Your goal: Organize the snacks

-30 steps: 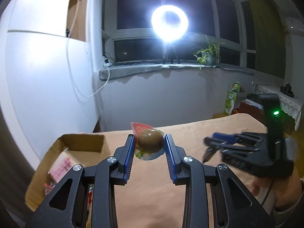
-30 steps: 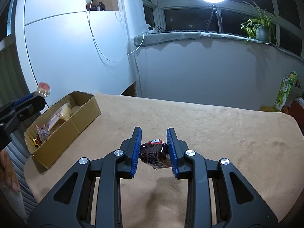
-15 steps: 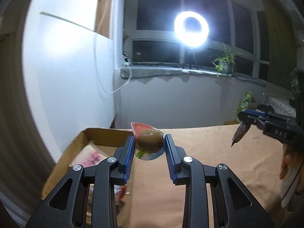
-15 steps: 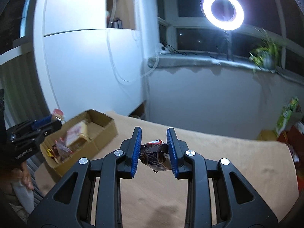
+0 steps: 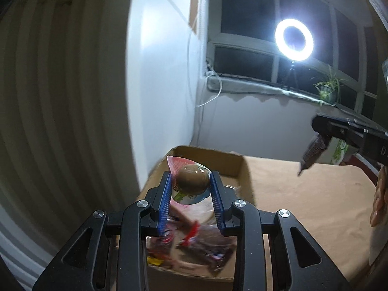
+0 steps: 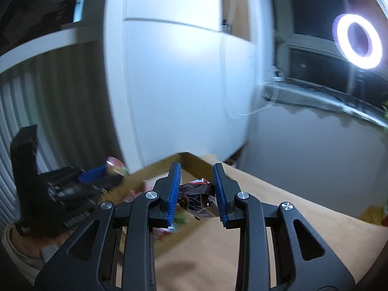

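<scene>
My left gripper (image 5: 191, 177) is shut on a packaged brown egg snack (image 5: 192, 181) with a red and white wrapper, held over the open cardboard box (image 5: 208, 154). Several wrapped snacks (image 5: 194, 237) lie inside the box. My right gripper (image 6: 197, 169) is shut on a dark wrapped snack (image 6: 197, 200) and hangs beside the box (image 6: 186, 157), over the tan table. In the left wrist view the right gripper (image 5: 317, 137) comes in from the right edge with the dark snack (image 5: 312, 151) dangling. The right wrist view shows the left gripper (image 6: 106, 169) at the left with the egg snack (image 6: 115, 166).
The tan table (image 5: 303, 194) stretches right of the box. A white cabinet (image 6: 181, 84) and a ribbed wall stand behind the box. A ring light (image 5: 294, 39) on a tripod and a potted plant (image 5: 328, 89) sit at the window sill. A hand (image 5: 379, 198) shows at the right edge.
Both grippers have swung left toward the box, each keeping its snack. The left one now hangs over the box's contents; the right one has risen and come up beside the box.
</scene>
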A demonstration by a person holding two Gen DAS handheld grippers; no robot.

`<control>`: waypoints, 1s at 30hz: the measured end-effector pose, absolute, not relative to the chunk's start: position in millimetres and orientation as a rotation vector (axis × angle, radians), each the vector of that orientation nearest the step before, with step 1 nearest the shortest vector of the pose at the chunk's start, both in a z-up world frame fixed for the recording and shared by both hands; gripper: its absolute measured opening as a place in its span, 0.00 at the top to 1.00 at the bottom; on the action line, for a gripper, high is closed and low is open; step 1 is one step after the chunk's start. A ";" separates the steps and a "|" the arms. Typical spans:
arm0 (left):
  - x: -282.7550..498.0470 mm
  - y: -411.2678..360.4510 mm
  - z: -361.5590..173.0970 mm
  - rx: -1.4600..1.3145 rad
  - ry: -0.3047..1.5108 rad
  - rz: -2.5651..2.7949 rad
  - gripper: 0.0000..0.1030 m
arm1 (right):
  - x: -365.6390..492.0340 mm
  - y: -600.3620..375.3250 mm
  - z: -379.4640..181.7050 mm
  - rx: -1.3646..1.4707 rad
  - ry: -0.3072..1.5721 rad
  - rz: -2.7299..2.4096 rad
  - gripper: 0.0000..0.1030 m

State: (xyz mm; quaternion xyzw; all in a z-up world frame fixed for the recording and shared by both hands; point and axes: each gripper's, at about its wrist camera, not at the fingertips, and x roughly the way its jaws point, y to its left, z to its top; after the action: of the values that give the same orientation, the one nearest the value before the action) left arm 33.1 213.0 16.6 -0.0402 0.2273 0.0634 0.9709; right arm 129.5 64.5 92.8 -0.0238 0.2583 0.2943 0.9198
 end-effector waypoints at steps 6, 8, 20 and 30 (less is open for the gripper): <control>45.6 223.5 -15.2 -0.087 0.573 0.115 0.63 | 152.3 122.6 60.9 -0.068 0.620 0.723 0.61; 44.1 225.2 -24.9 -0.079 0.599 0.139 0.38 | 151.5 122.5 51.3 -0.061 0.623 0.703 0.50; 27.6 223.8 -10.2 -0.067 0.533 0.197 0.21 | 117.2 73.6 51.2 -0.004 0.528 0.567 0.01; 17.9 197.0 14.6 -0.015 0.477 0.185 0.01 | 86.4 24.5 42.0 0.004 0.525 0.354 0.00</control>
State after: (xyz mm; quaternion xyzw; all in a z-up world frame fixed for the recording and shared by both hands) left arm 17.9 197.0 14.6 -0.0074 0.2358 0.0914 0.9675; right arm 86.4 24.5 42.0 0.0018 0.2584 0.1741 0.9502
